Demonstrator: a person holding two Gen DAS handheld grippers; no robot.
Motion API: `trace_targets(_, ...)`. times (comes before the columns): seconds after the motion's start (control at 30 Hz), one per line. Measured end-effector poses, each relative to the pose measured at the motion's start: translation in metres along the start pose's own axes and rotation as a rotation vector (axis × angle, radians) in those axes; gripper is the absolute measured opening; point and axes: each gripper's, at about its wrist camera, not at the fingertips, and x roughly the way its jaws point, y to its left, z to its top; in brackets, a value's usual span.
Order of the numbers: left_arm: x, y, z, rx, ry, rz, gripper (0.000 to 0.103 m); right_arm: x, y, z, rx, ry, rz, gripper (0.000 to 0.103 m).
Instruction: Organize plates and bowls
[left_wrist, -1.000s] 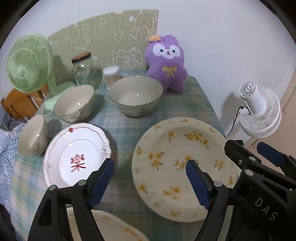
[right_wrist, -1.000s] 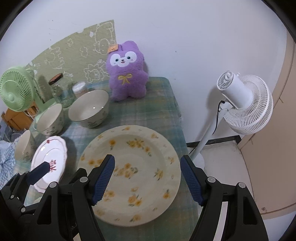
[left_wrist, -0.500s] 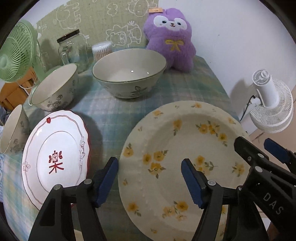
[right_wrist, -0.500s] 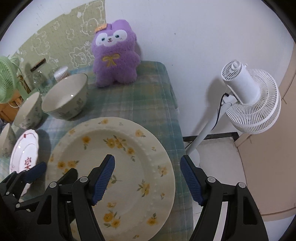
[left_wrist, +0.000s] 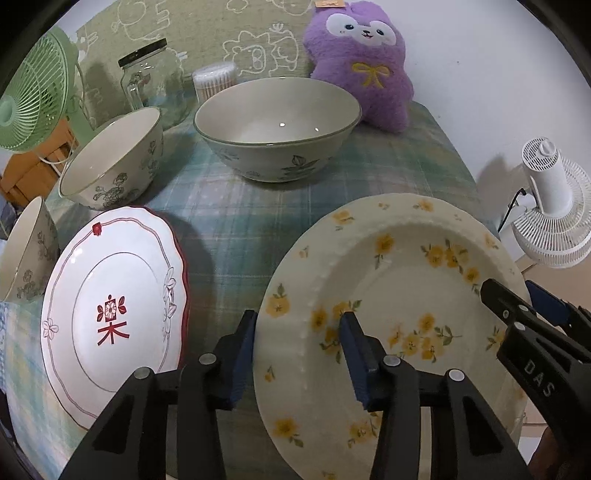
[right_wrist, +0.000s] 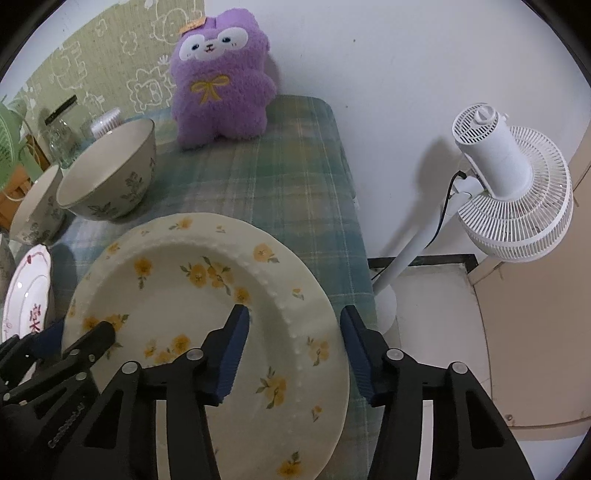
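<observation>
A large cream plate with yellow flowers (left_wrist: 399, 295) lies on the checked tablecloth; it also shows in the right wrist view (right_wrist: 192, 295). My left gripper (left_wrist: 299, 354) is open, its jaws on either side of the plate's left rim. My right gripper (right_wrist: 295, 347) is open, its jaws on either side of the right rim. A white plate with red marks (left_wrist: 110, 317) lies to the left. A wide bowl (left_wrist: 277, 125) and a smaller flowered bowl (left_wrist: 110, 158) stand behind. A third bowl (left_wrist: 26, 247) is at the left edge.
A purple plush toy (left_wrist: 365, 62) sits at the back by the wall. A glass jar (left_wrist: 147, 81), a cotton-swab tub (left_wrist: 214, 79) and a green fan (left_wrist: 33, 92) stand at the back left. A white floor fan (right_wrist: 509, 192) stands beyond the table's right edge (right_wrist: 354, 206).
Both grippers have moved down and forward onto the yellow-flowered plate. Each pair of jaws now sits around a side of its rim. The dishes have not moved.
</observation>
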Motion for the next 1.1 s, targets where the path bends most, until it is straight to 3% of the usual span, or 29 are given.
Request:
trace_targets(0.17, 0.001, -0.003, 0.000, 0.016, -0.004, 0.004, 0.050, 0.006, -0.002, 0.002, -0.009, 0.011, 0.018, 0.052)
trace_targets(0.33, 0.004, -0.003, 0.004, 0.022, 0.002, -0.008, 0.051, 0.014, -0.002, 0.007, -0.034, 0.047, 0.058, 0.059)
trace_targets(0.83, 0.003, -0.002, 0.001, 0.066, 0.020, -0.018, 0.052, 0.004, -0.006, -0.010, -0.058, 0.105, 0.097, 0.052)
trace_targets(1.1, 0.002, -0.003, -0.004, 0.071, 0.003, -0.009, 0.052, 0.007, -0.006, -0.012, -0.069, 0.094, 0.117, 0.055)
